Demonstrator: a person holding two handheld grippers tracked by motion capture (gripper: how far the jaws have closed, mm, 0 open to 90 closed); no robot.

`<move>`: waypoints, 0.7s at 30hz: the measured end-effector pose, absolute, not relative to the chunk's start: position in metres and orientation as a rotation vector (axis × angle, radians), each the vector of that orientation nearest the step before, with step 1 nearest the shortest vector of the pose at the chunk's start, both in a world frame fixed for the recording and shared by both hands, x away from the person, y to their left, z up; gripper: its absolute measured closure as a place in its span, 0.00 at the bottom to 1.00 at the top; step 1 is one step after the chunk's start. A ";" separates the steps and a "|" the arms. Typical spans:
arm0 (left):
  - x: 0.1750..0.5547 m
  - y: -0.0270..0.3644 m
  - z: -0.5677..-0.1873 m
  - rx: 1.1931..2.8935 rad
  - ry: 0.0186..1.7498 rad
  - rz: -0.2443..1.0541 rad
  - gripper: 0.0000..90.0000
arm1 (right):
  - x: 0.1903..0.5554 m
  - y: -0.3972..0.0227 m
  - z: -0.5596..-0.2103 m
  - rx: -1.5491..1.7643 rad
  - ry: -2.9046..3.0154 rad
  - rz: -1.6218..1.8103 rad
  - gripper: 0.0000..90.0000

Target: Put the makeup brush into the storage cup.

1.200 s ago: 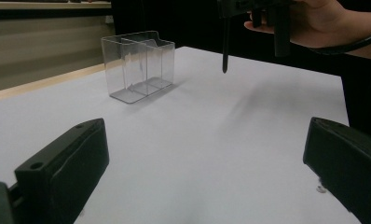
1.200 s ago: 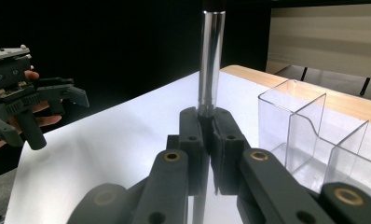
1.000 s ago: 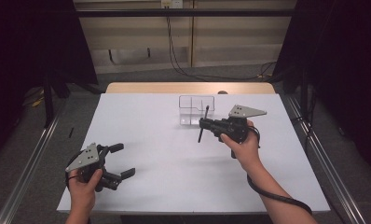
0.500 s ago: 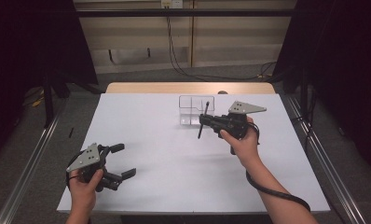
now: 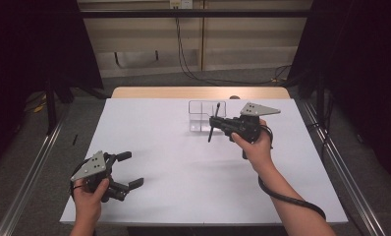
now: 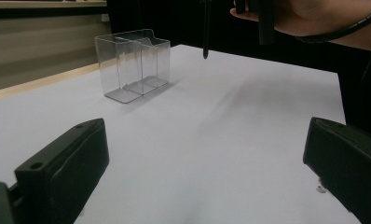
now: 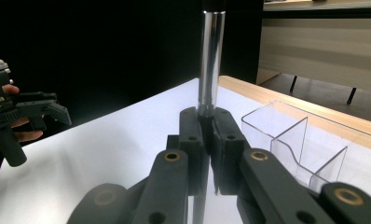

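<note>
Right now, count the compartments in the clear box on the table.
2: the clear box has one divider, giving a left compartment and a right compartment in the left gripper view. Both look empty.

The surface [image 5: 174, 167] is plain white, with a pale wood strip along its far edge. The compartment box [image 5: 203, 118] is clear, colourless plastic. The pen [image 7: 210, 60] has a shiny silver barrel and a black cap. Both the left claw [image 5: 129, 169] and the right claw [image 5: 214, 122] are matt black, each topped by a grey plate. The cable [image 5: 287, 199] is black.
</note>
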State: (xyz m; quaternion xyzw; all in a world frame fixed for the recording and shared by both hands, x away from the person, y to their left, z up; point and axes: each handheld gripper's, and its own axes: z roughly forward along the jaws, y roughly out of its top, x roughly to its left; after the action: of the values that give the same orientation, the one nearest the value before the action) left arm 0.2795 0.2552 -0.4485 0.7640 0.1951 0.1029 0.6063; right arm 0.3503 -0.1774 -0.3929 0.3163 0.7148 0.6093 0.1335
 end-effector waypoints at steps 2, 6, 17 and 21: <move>0.280 0.255 -0.449 1.767 0.451 0.238 0.00 | 0.351 -0.177 -0.393 0.916 2.076 1.763 0.93; 0.280 0.255 -0.449 1.768 0.451 0.238 0.00 | 0.353 -0.177 -0.393 0.917 2.074 1.750 0.93; 0.280 0.255 -0.449 1.768 0.450 0.238 0.00 | 0.358 -0.174 -0.392 0.915 2.079 1.724 0.93; 0.280 0.256 -0.450 1.765 0.449 0.232 0.00 | 0.361 -0.174 -0.393 0.927 2.079 1.704 0.93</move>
State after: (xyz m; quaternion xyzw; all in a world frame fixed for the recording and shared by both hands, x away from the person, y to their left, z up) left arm 0.2796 0.2555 -0.4496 0.7638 0.1944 0.1005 0.6073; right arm 0.3615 -0.1740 -0.3930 0.3224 0.7230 0.5927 0.1483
